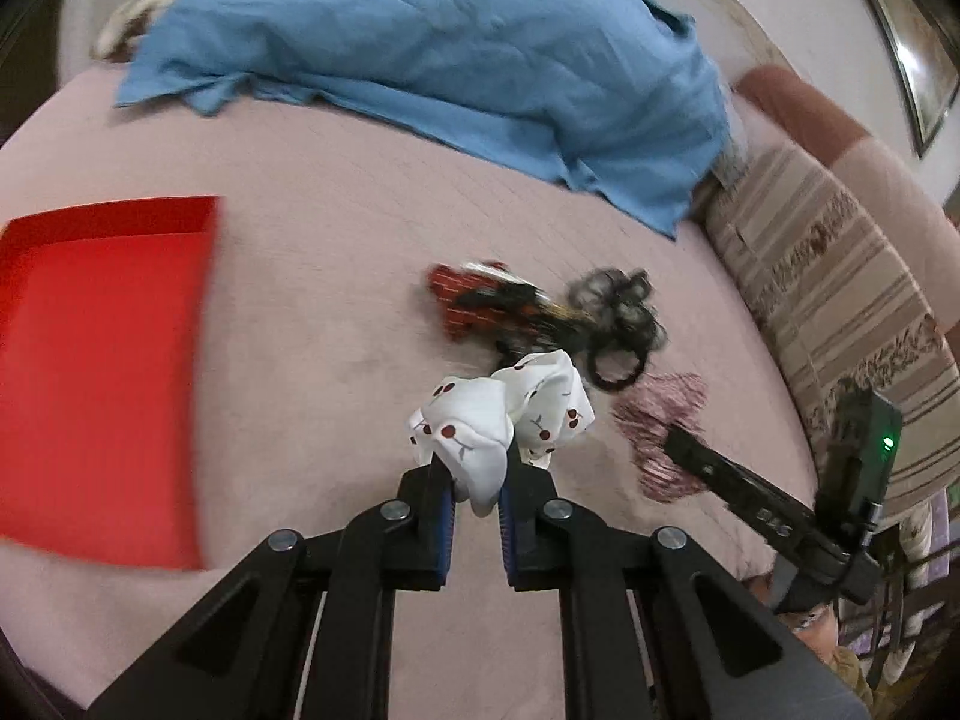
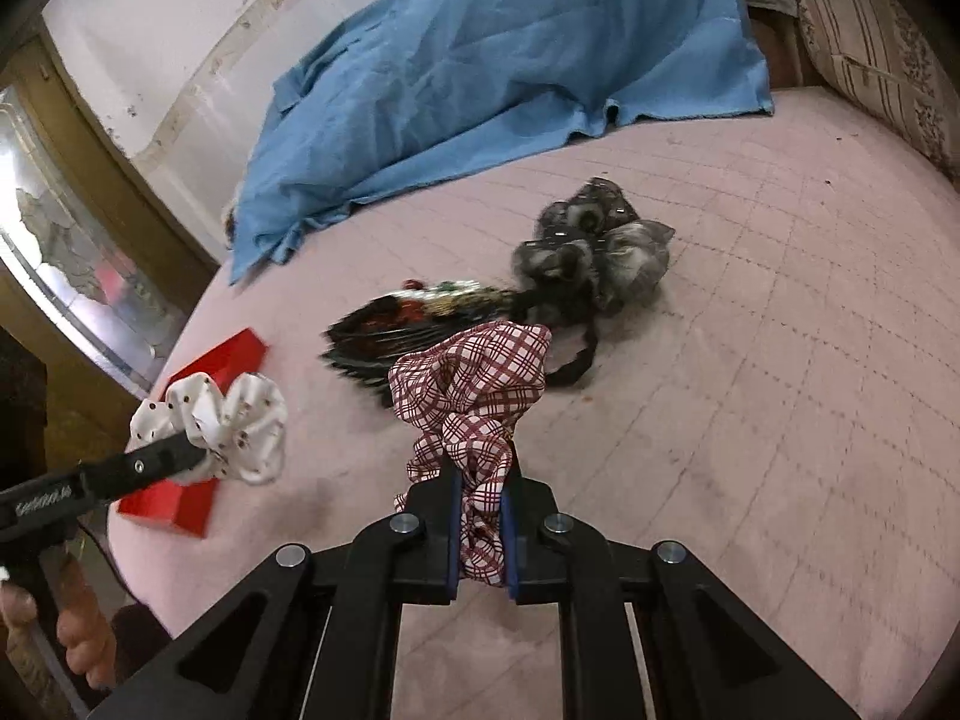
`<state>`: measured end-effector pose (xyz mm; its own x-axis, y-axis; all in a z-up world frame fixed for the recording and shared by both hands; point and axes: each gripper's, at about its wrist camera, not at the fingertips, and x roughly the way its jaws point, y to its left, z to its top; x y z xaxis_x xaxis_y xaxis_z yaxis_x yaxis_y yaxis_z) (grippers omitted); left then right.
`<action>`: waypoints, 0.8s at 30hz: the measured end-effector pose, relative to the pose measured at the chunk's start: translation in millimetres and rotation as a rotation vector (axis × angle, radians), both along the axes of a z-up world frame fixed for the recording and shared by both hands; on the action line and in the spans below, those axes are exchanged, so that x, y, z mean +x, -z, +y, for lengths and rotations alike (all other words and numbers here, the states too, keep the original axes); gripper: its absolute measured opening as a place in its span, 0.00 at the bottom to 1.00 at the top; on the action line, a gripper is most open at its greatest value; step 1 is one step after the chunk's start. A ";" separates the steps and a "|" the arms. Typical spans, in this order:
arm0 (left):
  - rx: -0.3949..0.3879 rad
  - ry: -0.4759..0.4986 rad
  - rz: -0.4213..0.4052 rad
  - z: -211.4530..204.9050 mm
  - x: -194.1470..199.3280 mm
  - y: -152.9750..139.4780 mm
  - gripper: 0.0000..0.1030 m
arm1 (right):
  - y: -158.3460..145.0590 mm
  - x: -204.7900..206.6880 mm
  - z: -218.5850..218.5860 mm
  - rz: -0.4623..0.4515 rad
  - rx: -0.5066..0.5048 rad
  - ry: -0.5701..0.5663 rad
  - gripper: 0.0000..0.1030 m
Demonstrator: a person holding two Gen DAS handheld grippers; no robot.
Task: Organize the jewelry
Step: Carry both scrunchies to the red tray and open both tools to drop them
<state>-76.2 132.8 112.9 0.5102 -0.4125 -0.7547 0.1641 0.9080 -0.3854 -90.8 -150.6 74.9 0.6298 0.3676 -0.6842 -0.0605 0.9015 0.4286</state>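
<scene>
Up front on the left wrist view, the left gripper [image 1: 474, 480] clamps the white cherry-print scrunchie [image 1: 498, 420] above the pink bed [image 1: 300, 312], red tray [image 1: 102, 372] off left. Right wrist view: right gripper [image 2: 480, 510] pinches the plaid scrunchie [image 2: 474, 384] (remaining pile [image 2: 510, 312] just beyond).

My left gripper [image 1: 474, 480] pinches the cherry scrunchie [image 1: 504, 414] above the bedspread [image 1: 312, 312]; my right gripper [image 2: 483, 501] pinches the plaid scrunchie [image 2: 474, 396]. The accessory pile [image 1: 540, 312] lies ahead, the tray [image 1: 102, 360] left, the cloth [image 1: 432, 42] behind.
</scene>
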 end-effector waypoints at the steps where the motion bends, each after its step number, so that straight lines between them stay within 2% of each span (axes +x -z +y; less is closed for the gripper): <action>1: 0.002 -0.014 -0.004 8.0 -2.1 -0.9 0.11 | -5.8 -3.9 5.6 -0.003 0.002 -0.014 0.11; 7: 0.028 -0.175 -0.023 80.6 -1.4 -3.7 0.11 | -29.8 -4.0 49.5 -0.016 -0.023 -0.122 0.11; 13: 0.011 -0.360 0.005 163.1 29.6 8.4 0.11 | -44.5 20.9 127.5 -0.008 -0.051 -0.279 0.11; 18: -0.004 -0.453 0.038 210.9 68.5 21.1 0.11 | -50.5 58.1 198.9 0.002 -0.064 -0.382 0.11; 22: 0.044 -0.522 0.068 233.2 94.3 32.4 0.11 | -49.8 92.5 248.1 -0.002 -0.085 -0.432 0.11; 24: 0.022 -0.547 0.077 243.6 101.7 36.0 0.11 | -47.0 109.0 269.1 0.007 -0.078 -0.449 0.11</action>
